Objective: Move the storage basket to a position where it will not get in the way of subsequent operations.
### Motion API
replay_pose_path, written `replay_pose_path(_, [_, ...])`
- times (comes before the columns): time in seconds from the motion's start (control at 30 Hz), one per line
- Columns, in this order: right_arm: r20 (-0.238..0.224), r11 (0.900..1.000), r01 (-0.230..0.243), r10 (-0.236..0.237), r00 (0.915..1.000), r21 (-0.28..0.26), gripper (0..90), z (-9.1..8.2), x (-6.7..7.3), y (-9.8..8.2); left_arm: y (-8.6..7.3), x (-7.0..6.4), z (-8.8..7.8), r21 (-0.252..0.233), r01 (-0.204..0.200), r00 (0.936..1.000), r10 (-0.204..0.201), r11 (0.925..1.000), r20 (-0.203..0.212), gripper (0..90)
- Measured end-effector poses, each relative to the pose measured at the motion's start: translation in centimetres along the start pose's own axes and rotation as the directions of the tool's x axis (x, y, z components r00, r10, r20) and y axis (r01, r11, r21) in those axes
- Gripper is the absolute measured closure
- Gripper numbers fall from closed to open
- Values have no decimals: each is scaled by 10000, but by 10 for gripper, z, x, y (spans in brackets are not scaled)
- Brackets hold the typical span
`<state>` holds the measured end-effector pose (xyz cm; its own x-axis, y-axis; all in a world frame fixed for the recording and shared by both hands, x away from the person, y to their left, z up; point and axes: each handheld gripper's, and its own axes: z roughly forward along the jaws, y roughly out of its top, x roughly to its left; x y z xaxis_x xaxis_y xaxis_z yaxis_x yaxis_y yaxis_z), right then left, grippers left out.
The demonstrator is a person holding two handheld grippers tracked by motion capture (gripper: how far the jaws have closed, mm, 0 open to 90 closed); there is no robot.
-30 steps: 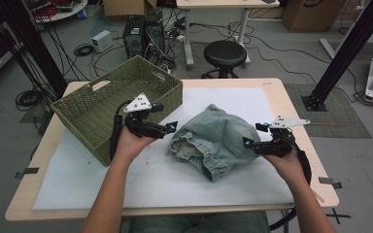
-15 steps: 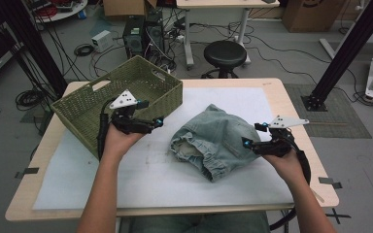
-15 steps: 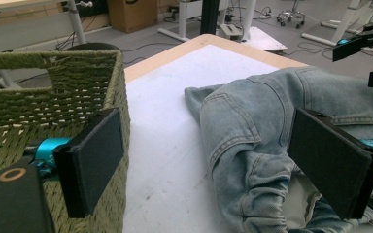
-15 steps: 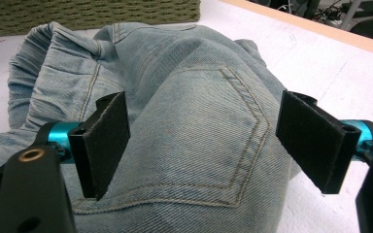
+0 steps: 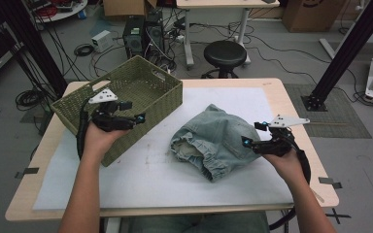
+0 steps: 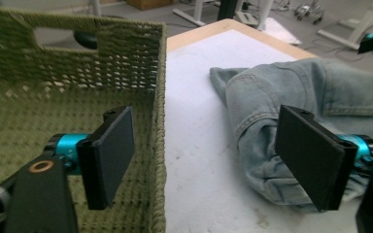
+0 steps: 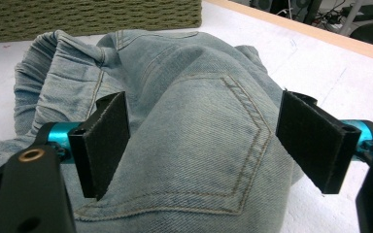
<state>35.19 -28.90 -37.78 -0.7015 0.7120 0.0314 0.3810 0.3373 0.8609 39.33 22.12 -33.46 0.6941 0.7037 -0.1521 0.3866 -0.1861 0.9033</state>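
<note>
A crumpled pair of light blue jeans [image 5: 213, 141] lies on the white mat, right of centre. A green woven basket [image 5: 160, 73] stands at the table's back left. My left gripper [image 5: 138, 118] hovers over the basket's near right wall. Its jaws have just been closing a little and still stand wide apart. In the left gripper view [image 6: 213, 155] the basket's rim [image 6: 159, 145] runs between them, untouched, with the jeans [image 6: 281, 92] to the right. My right gripper [image 5: 246, 142] is open at the jeans' right edge. Denim [image 7: 194, 97] bulges between its pads [image 7: 102, 141] without being pinched.
The white mat [image 5: 175, 174] covers most of the wooden table [image 5: 301, 121]. Beyond the far edge stand a black stool [image 5: 225, 51], computer towers and loose cables on the floor. A black frame post rises at the right.
My left hand has drawn away from the jeans to the left and now sits over the basket's near wall. The right hand and the jeans have stayed put.
</note>
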Motion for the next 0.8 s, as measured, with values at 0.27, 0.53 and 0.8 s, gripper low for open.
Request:
replay_pose_path(0.27, [-15,10000,7,-7,10000,15,203,0,2,1,-2,-3,11,513,-226,9994,238,9984,-235,249])
replay_pose_path(0.53, [-29,10000,5,-5,10000,2,203,0,2,1,-3,-7,11,738,-467,9975,504,9962,-489,338])
replay_pose_path(0.8, [-25,10000,60,-60,10000,8,203,1,2,1,-5,-15,13,982,176,9941,-69,9950,-1087,352])
